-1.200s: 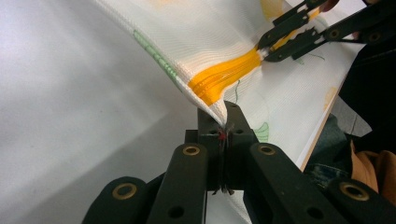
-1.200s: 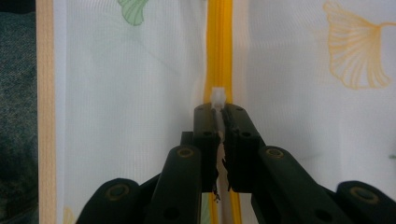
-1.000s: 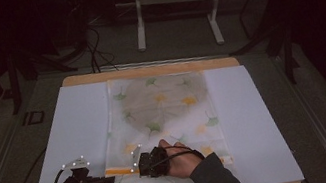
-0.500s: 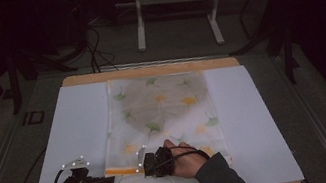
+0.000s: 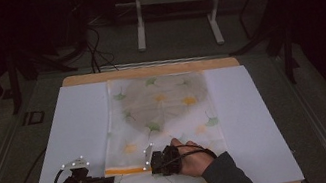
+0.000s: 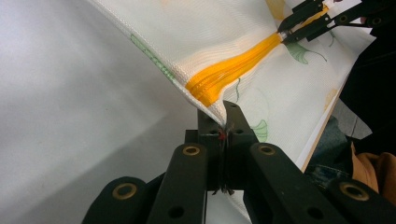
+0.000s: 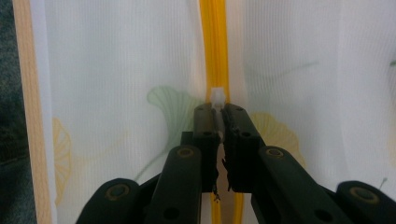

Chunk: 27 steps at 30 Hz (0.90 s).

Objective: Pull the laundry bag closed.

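A white mesh bag (image 5: 163, 106) printed with ginkgo leaves lies flat on the table, its orange zipper (image 5: 124, 170) running across the near end. My left gripper (image 5: 111, 181) is shut on the bag's corner (image 6: 212, 109) at the zipper's left end and lifts it slightly. My right gripper (image 5: 151, 163) is shut on the white zipper pull (image 7: 217, 97), with the orange zipper (image 7: 214, 46) stretching straight ahead of it. In the left gripper view the orange zipper (image 6: 229, 74) runs up to the right gripper (image 6: 281, 36) farther off.
The bag rests on a large white sheet (image 5: 80, 121) covering a wooden table (image 5: 147, 70). A metal stand's legs (image 5: 141, 34) and cables sit on the dark floor beyond. The person's sleeve (image 5: 227, 176) crosses the table's near edge.
My right gripper has slid a little to the right along the zipper, leaving a longer orange stretch between the two grippers. The left gripper has stayed put.
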{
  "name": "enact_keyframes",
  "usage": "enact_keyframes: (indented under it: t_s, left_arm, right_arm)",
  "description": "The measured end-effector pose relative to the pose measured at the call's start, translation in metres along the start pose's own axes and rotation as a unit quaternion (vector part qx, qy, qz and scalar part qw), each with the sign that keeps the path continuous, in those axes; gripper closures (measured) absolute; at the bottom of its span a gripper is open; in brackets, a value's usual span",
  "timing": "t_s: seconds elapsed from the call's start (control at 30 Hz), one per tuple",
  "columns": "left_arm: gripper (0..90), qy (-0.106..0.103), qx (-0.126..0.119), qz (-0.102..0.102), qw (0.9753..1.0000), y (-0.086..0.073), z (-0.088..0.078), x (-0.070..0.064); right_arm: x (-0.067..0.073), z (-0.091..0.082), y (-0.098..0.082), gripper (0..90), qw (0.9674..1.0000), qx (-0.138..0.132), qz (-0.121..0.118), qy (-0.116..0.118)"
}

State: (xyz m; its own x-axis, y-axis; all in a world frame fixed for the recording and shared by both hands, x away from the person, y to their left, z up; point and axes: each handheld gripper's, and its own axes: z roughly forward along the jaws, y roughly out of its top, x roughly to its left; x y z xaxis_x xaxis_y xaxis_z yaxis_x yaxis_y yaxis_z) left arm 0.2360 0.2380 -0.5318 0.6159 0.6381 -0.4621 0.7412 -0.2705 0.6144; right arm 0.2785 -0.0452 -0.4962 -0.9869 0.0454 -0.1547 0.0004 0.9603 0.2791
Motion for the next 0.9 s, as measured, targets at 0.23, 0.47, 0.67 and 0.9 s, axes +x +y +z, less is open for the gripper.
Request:
enact_keyframes:
  t_s: [0.23, 0.47, 0.67, 0.9]
  left_arm:
    - [88.7, 0.0, 0.0, -0.001, 1.0, 0.0, 0.0, 0.0]
    - [88.7, -0.001, -0.001, -0.002, 1.0, 0.0, 0.0, 0.0]
    - [88.7, 0.0, 0.0, -0.002, 1.0, 0.0, 0.0, 0.0]
    - [88.7, 0.001, 0.0, -0.002, 1.0, 0.0, -0.001, 0.0]
  right_arm:
    - [-0.003, -0.002, -0.007, 84.5, 1.0, 0.0, 0.005, 0.004]
    - [-0.006, -0.006, -0.015, 84.5, 0.9999, 0.003, 0.013, 0.004]
    - [-0.007, -0.006, -0.018, 84.5, 0.9999, 0.004, 0.014, 0.006]
    - [-0.007, -0.008, -0.026, 84.5, 0.9997, 0.009, 0.021, 0.004]
